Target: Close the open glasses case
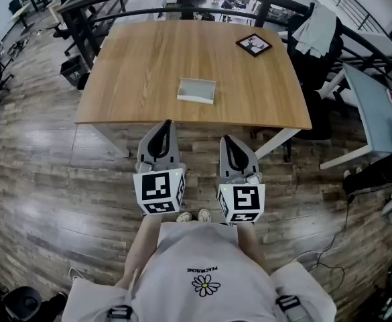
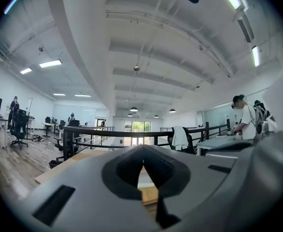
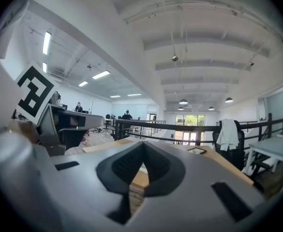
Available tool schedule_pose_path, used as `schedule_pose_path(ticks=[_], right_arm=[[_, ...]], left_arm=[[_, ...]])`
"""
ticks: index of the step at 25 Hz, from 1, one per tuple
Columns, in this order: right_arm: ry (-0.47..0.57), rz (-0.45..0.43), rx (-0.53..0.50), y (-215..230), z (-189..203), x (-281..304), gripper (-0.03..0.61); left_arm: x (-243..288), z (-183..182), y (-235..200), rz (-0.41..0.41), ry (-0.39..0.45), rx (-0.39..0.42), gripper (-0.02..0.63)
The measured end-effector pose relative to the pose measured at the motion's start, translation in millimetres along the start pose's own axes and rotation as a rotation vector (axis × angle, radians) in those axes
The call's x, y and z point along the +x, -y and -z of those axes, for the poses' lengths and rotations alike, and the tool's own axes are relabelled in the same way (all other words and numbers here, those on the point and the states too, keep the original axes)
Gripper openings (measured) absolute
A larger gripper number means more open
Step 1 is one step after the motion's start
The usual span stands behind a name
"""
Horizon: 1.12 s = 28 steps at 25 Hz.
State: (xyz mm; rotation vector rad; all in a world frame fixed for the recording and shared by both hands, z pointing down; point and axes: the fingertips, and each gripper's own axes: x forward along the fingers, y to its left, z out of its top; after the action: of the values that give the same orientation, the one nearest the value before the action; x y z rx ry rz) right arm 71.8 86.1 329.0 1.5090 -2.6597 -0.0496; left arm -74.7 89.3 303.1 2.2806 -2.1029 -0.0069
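Pale grey-green glasses case (image 1: 196, 90) lies on the wooden table (image 1: 135, 79), ahead of both grippers and roughly between their lines of aim, near the table edge that faces them. Its lid appears raised, so closing is judged not yet begun. Left gripper (image 1: 166, 123) and right gripper (image 1: 225, 139) are held level and side by side, short of that edge and well apart from the case, probably a ready pose before the reach. Both pairs of jaws are clenched tip to tip, gripping and touching nothing. Black-framed card (image 1: 253, 44) lies beyond the case, toward the right gripper's side.
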Motion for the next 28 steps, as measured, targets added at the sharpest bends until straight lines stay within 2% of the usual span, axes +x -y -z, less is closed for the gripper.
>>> schedule_pose_path(ticks=[4,10,14,17,21,28], right_arm=[[0.000,-0.045,0.074,4,5,3,0.006],[-0.004,-0.067,0.015,15,8,0,0.006],[-0.013,-0.100,0.040,26,15,-6,0.006],[-0.017,-0.123,0.064,35,23,-14,0.006],[-0.020,-0.148,0.065,42,28,-18,0.006],[-0.011,-0.179,0.062,45,27,-19,0.006]], left_arm=[[5,4,5,-0.004,-0.007,0.003,0.017],[9,9,24,-0.012,-0.008,0.029,0.017],[12,13,43,-0.014,-0.021,0.035,0.017],[8,13,53,-0.045,-0.003,0.042,0.017],[-1,7,55,-0.095,0.033,0.028,0.017],[3,9,50,-0.130,0.024,0.027,0.017]])
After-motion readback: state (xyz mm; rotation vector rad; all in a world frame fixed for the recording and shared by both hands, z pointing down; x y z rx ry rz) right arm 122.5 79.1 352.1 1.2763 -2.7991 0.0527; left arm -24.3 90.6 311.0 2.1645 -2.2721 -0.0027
